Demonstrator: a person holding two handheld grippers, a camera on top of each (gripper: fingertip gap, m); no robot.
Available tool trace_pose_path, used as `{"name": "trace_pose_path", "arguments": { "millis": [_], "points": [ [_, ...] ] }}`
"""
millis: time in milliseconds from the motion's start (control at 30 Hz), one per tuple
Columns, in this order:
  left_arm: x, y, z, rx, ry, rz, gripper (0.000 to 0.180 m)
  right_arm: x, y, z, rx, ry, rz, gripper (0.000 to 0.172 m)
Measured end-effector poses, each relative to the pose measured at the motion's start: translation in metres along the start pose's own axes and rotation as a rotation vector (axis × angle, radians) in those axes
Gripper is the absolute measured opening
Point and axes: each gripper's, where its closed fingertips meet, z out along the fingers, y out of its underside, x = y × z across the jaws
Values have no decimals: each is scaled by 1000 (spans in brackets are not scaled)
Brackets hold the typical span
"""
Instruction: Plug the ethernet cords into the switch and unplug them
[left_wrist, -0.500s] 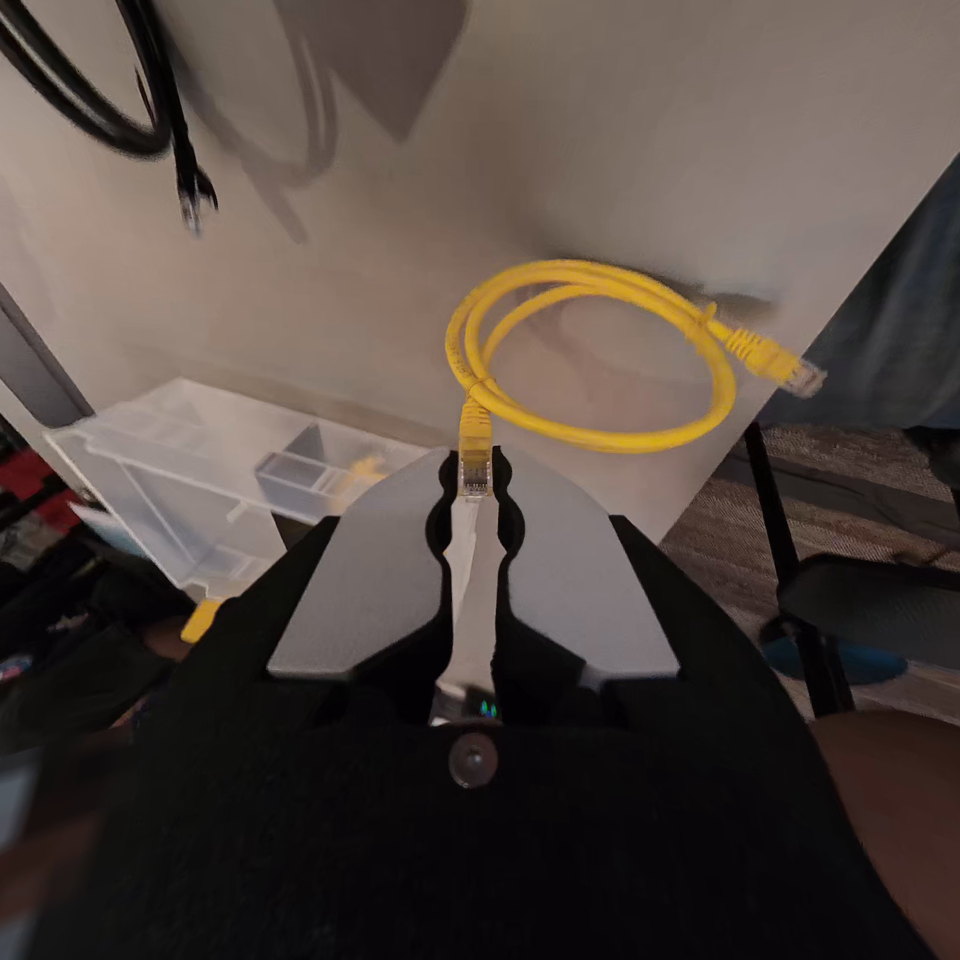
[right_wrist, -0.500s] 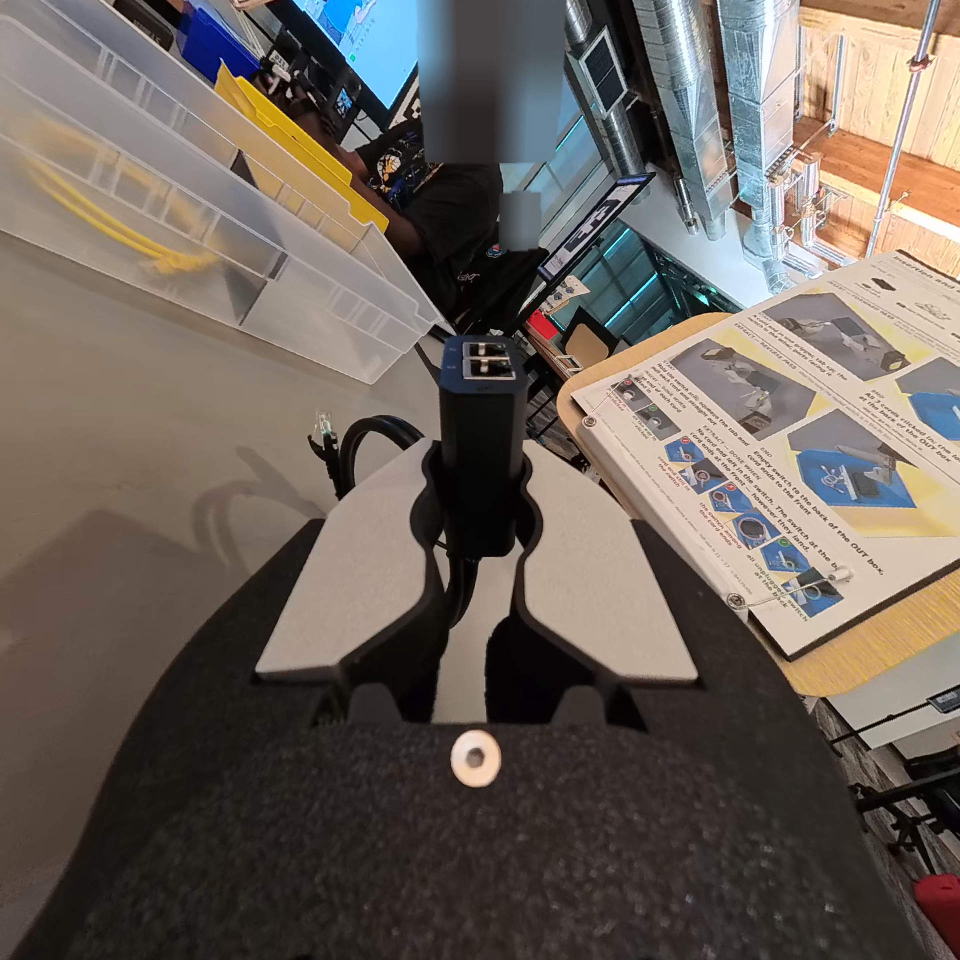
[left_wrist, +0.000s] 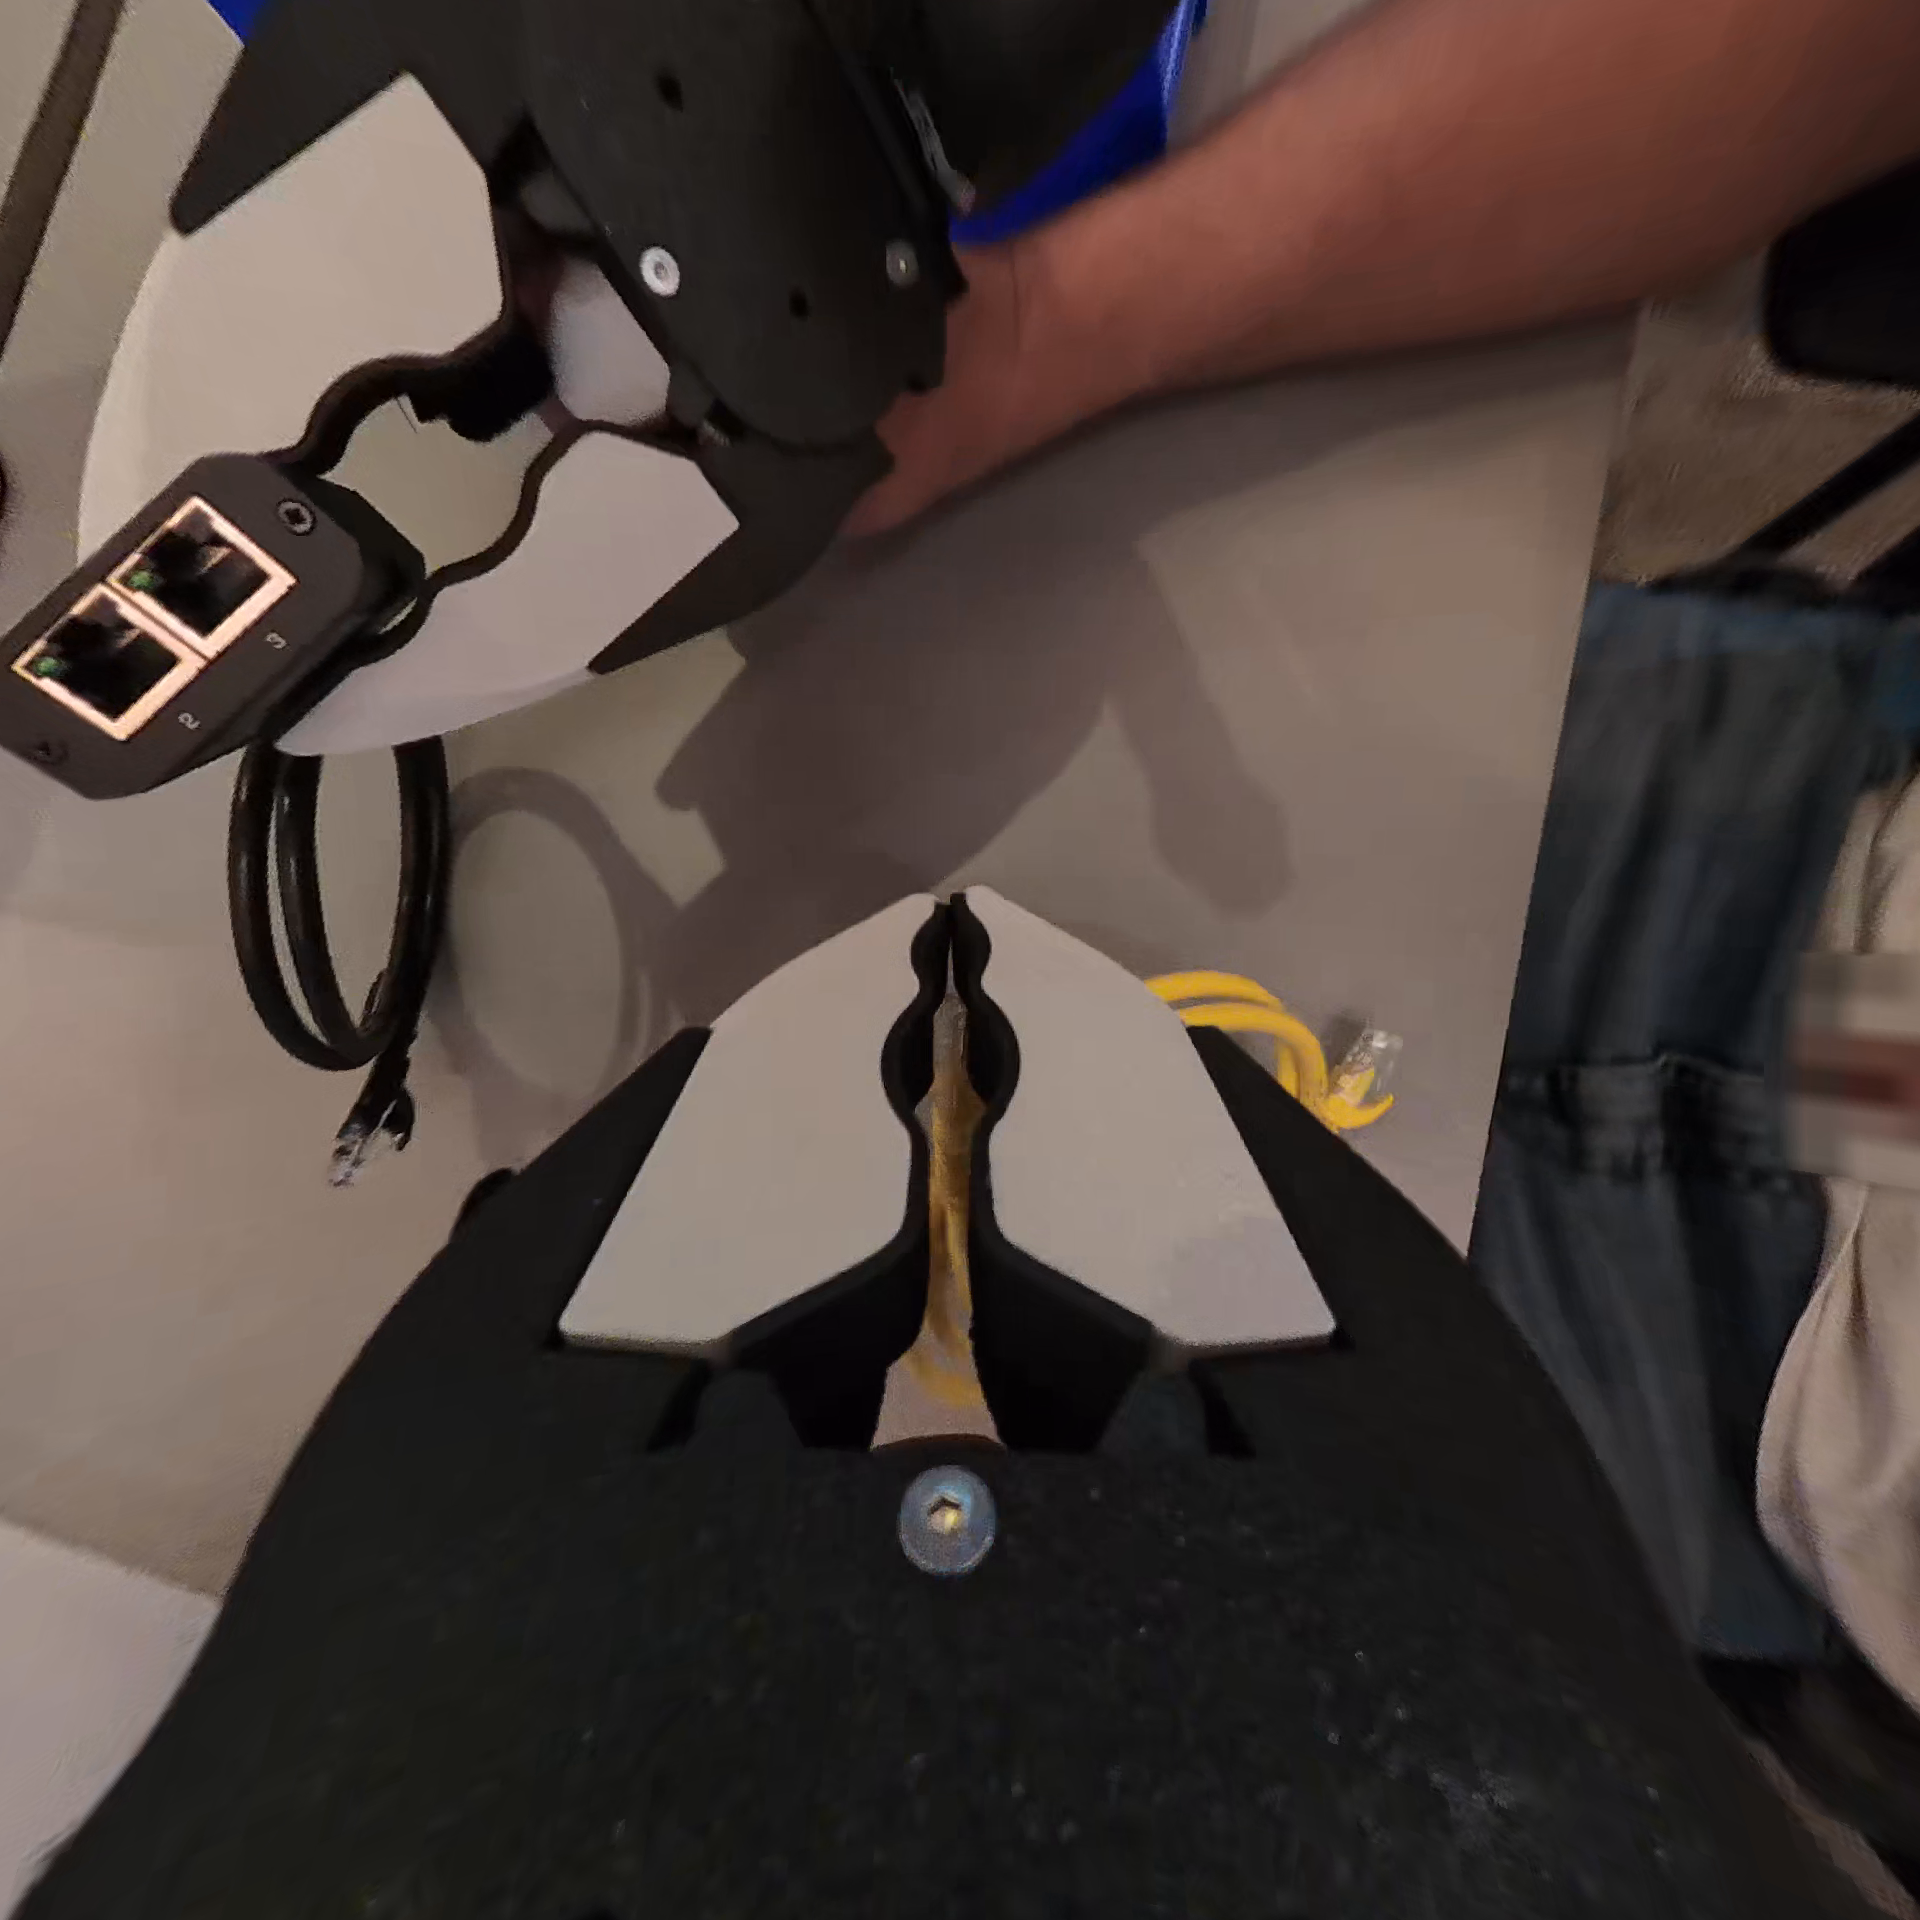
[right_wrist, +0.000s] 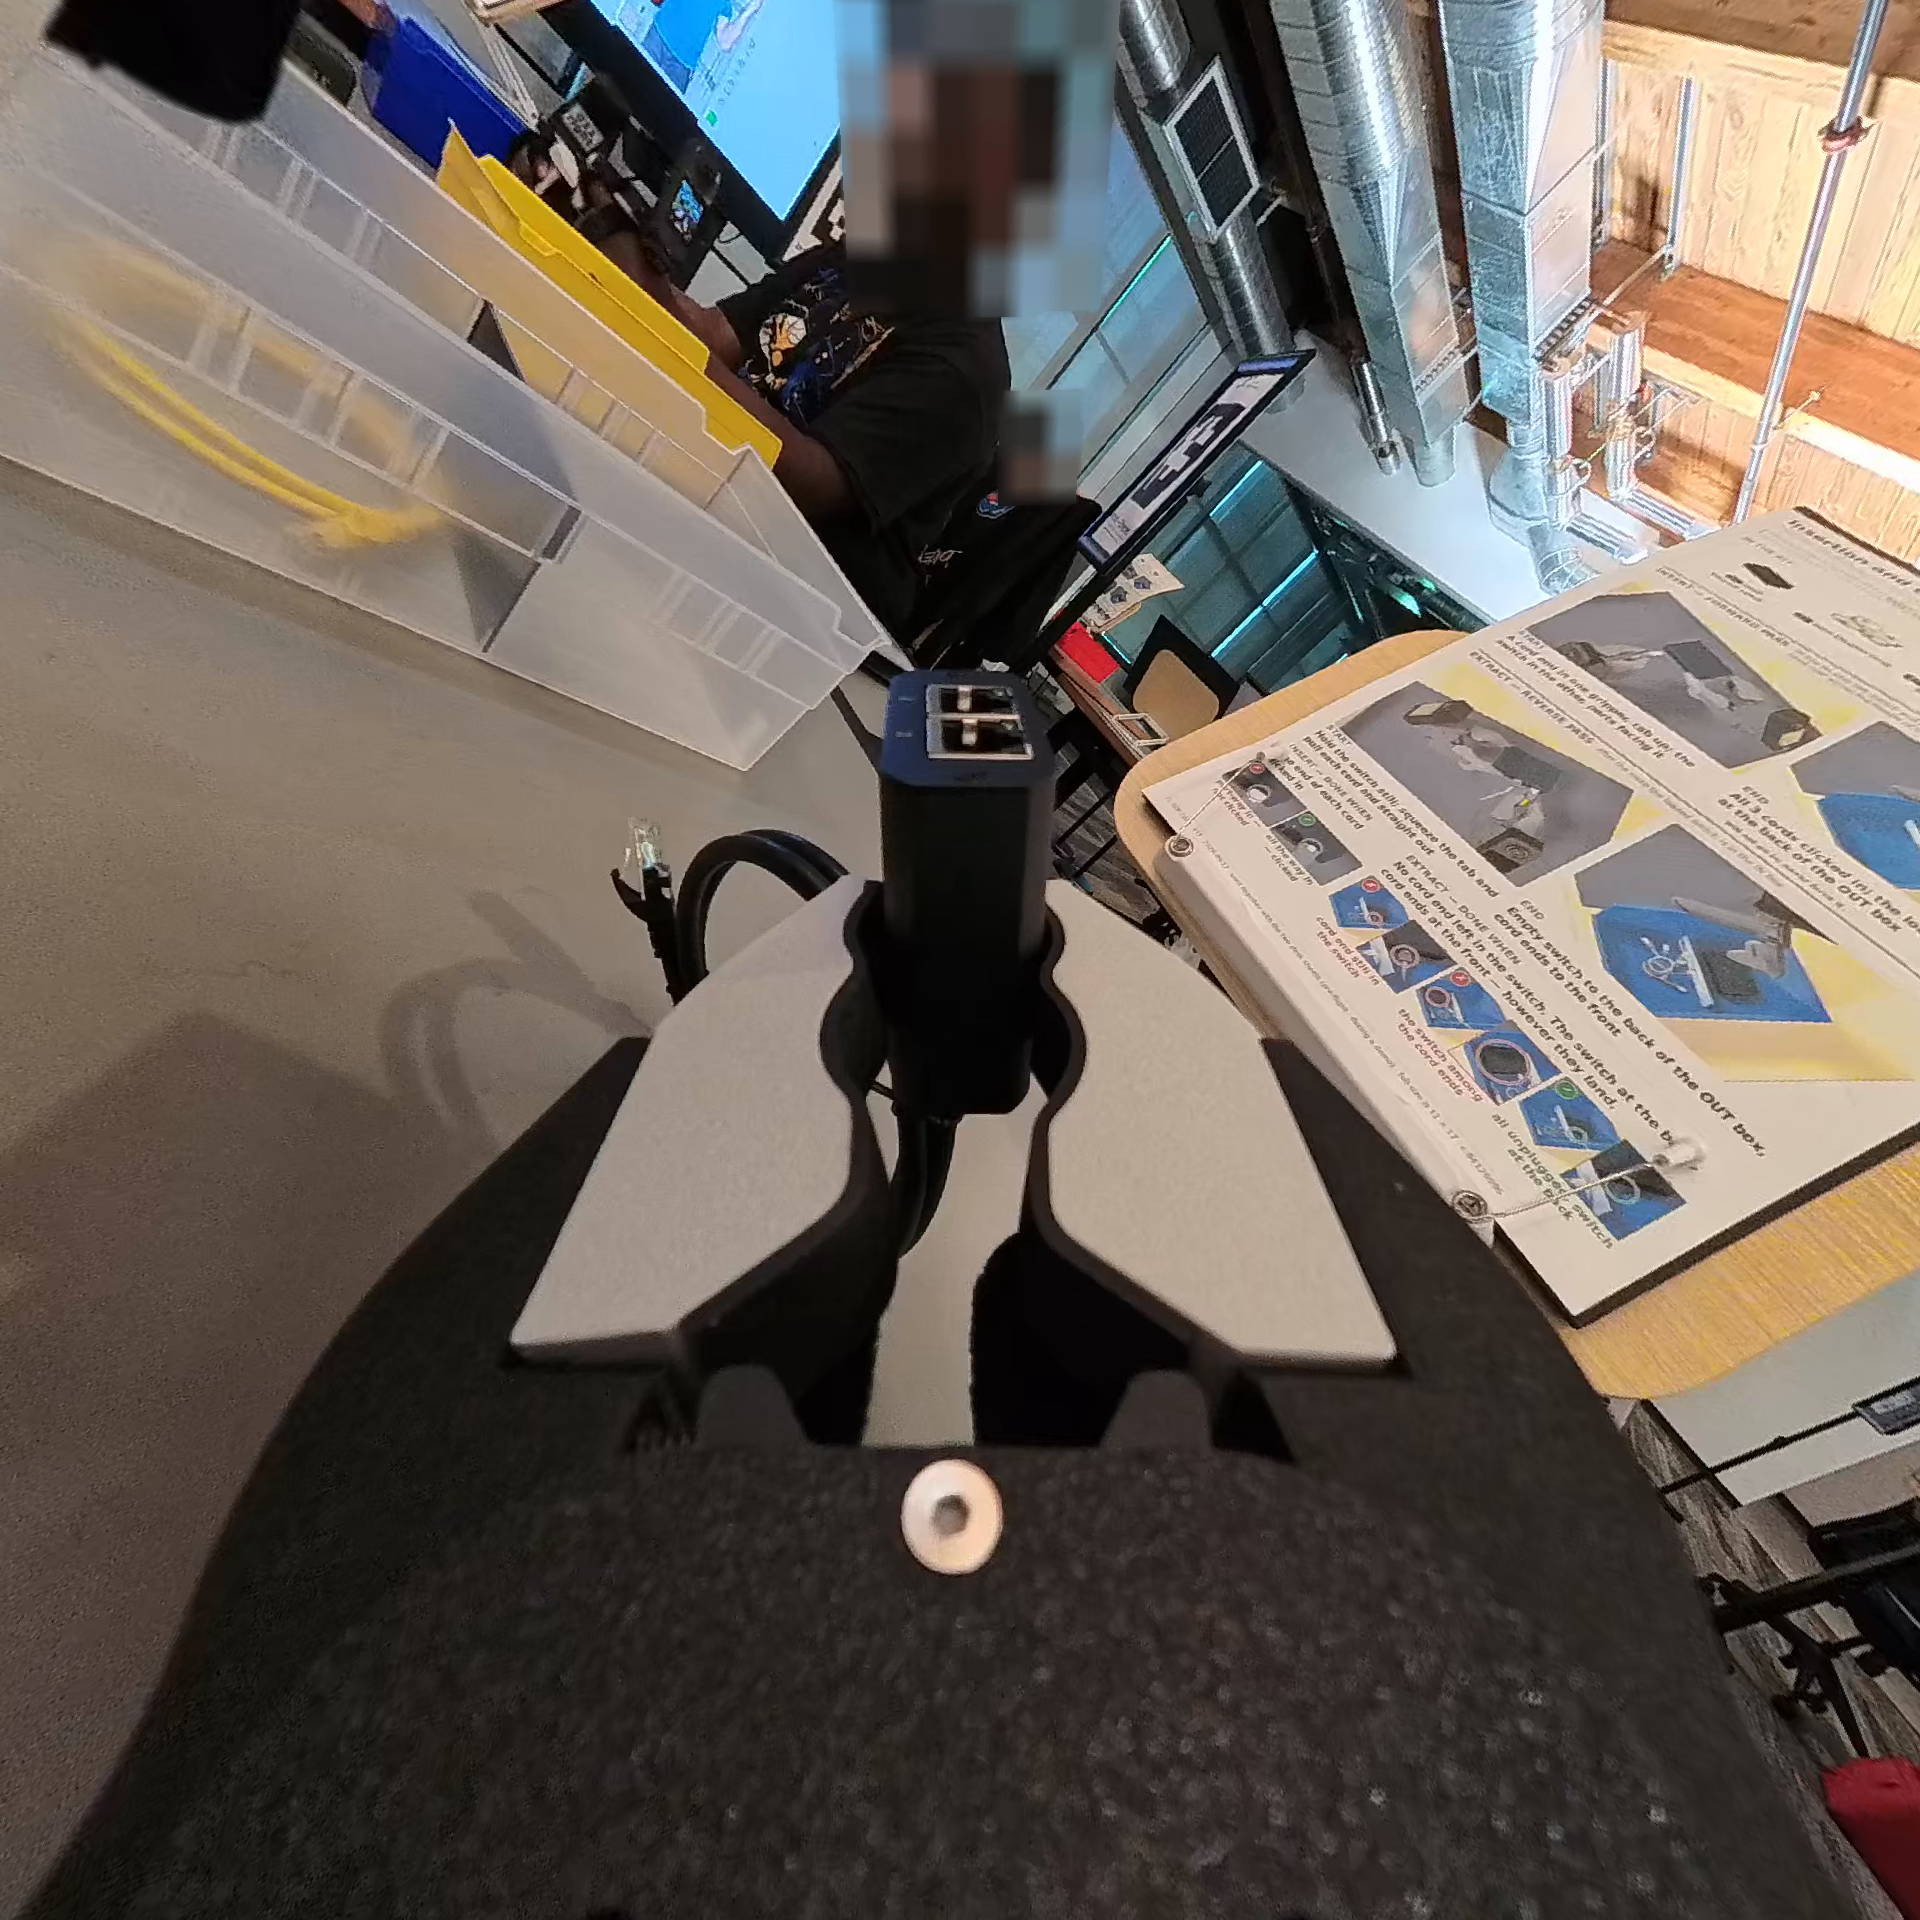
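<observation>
Pretty early in this one, by the look of it. The right hand-held gripper (right_wrist: 956, 935) is clamped on the switch (right_wrist: 961, 862), its fingers pressing both sides of the body, and it holds the thing up off the bench (left_wrist: 1299, 675) with the ports facing out. The two ports I can see on the end face are both empty, so nothing is plugged in there; if there are more ports elsewhere, they're hidden.

The left hand-held gripper (left_wrist: 951, 914) has its fingertips closed together. A bit of yellow ethernet cord (left_wrist: 1283, 1023) shows in the slot behind the tips, but I can't tell if it's actually pinched or just lying underneath. The rest of that cord is coiled near the bench's right edge, with its clear plug beside it. The black ethernet cord (left_wrist: 312, 914) lies looped below the switch, plug end free.

So I'd say all the plugging and unplugging is still to come.

Material-wise: the switch is a matte dark rectangular block with metal-rimmed sockets. Cords are smooth round rubbery jackets with clear plastic plugs. Bench is plain smooth pale grey. There's a translucent plastic bin (right_wrist: 623, 623) at the far edge.
</observation>
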Motion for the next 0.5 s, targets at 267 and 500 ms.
{"name": "trace_pose_path", "arguments": {
  "millis": [267,500],
  "points": [
    [-18,11,-27,155,-131,-162,30,1,2,0,-5,1,9,24],
    [-8,85,19,-27,-163,-272,42,-2,1,1,-3,-9,7,24]
  ]
}}
